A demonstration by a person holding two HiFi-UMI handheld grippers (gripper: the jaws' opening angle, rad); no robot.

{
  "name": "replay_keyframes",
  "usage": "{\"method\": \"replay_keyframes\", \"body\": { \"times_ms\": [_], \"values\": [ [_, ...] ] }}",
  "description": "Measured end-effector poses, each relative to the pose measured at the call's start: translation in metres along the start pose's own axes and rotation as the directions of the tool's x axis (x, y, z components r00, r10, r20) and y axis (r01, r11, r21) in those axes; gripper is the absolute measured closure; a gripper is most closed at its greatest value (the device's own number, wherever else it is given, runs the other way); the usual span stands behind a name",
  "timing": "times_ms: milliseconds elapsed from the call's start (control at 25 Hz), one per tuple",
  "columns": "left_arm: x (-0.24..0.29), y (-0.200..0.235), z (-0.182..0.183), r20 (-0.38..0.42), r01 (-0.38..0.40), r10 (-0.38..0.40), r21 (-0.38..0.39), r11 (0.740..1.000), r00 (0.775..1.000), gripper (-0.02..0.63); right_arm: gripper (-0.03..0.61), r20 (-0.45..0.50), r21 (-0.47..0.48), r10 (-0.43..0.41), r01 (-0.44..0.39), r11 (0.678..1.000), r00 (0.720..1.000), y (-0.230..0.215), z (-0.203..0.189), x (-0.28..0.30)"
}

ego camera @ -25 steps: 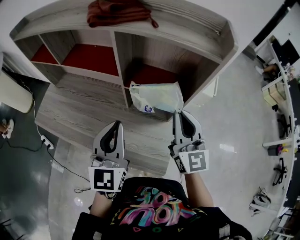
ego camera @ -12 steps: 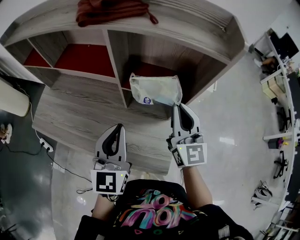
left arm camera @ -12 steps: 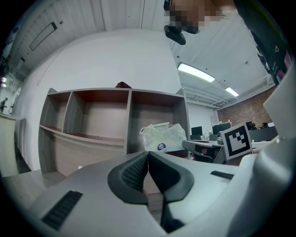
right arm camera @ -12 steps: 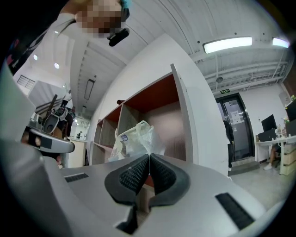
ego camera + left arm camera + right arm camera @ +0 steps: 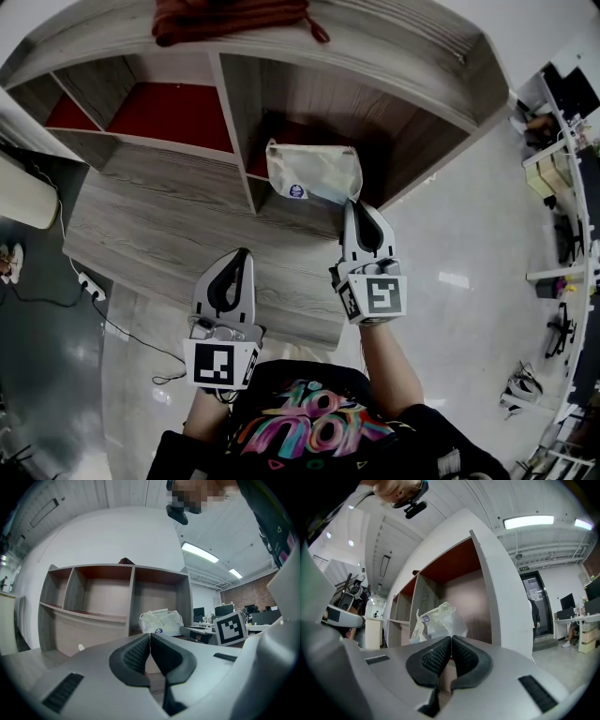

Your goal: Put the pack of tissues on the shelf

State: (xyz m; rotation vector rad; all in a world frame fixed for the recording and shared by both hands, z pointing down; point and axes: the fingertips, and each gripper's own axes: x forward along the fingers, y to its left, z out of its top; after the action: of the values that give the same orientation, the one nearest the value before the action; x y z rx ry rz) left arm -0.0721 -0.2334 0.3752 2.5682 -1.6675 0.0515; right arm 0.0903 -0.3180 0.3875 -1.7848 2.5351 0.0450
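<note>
Pale, crinkled plastic wraps the pack of tissues (image 5: 314,173), which hangs at the mouth of the lower right compartment of the grey wood shelf (image 5: 375,66). Its long axis runs across the opening rather than into it. The right tongs (image 5: 354,204) are pinched shut on the pack's near right corner (only a thin fold of wrapper, judging by how tightly the pads meet in the right gripper view). The bulk of the pack therefore lies ahead of the tips and off to their left. Whether its underside touches the compartment's red floor cannot be told. The left tongs (image 5: 241,255) are closed on nothing, well back from the pack, so the push inward looks like the right hand's job.
</note>
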Motion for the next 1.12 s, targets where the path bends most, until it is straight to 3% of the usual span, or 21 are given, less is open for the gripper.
{"method": "replay_keyframes", "body": {
  "times_ms": [600, 1120],
  "values": [
    [0.0, 0.005, -0.007, -0.005, -0.017, 0.017, -0.03, 0.999, 1.0, 0.589, 0.561, -0.067, -0.007, -0.098, 0.098, 0.995, 0.993, -0.003, -0.015, 0.025],
    [-0.002, 0.006, -0.002, 0.01, -0.023, 0.024, -0.037, 0.999, 1.0, 0.589, 0.561, -0.145, 0.004, -0.058, 0.059, 0.998, 0.988, 0.011, -0.016, 0.036]
  ]
}}
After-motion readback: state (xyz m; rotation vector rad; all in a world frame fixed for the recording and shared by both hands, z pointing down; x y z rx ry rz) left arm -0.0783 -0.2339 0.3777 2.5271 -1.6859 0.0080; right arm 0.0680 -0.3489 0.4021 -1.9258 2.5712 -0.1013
